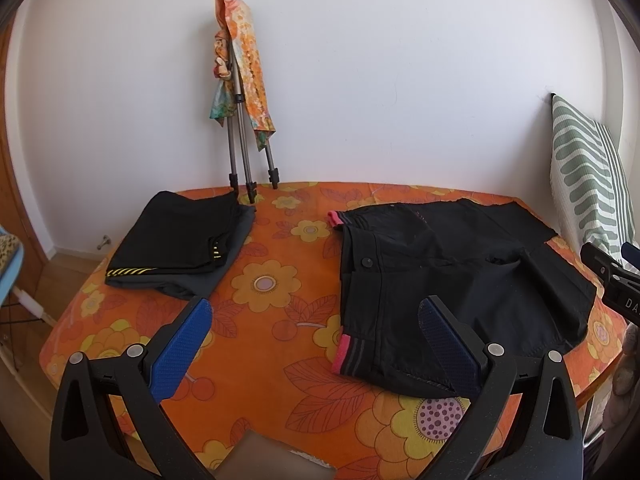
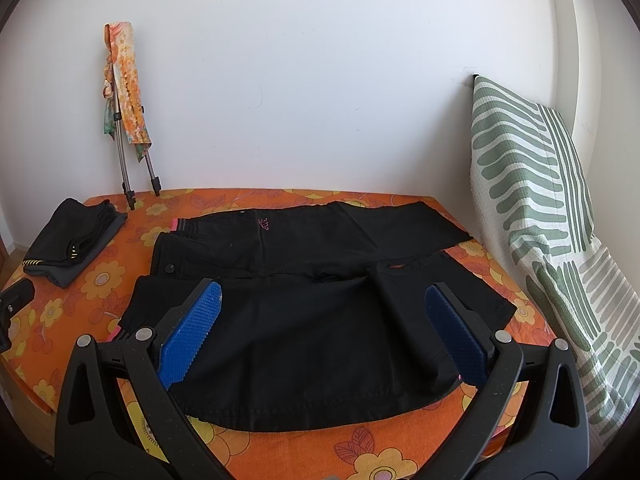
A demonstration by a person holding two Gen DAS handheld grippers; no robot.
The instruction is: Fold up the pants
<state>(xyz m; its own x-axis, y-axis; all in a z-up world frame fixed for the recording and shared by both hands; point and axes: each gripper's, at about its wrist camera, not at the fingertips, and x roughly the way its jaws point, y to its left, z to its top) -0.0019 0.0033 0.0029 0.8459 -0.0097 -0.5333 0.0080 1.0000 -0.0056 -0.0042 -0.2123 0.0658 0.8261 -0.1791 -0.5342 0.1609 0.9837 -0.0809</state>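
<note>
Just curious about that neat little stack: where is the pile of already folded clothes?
The folded pile sits at the table's far left, just in front of the tripod leaning on the wall, left of the black pants.

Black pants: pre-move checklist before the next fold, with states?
1. Left gripper open and empty: ok.
2. Right gripper open and empty: ok.
3. Black pants spread on the orange floral cloth, pink-trimmed waistband in view: ok.
4. Lying flat: not ok, the near leg is doubled back over itself.
5. Folded stack apart from the pants: ok.
6. Far leg clear of the striped pillow: cannot tell.
</note>
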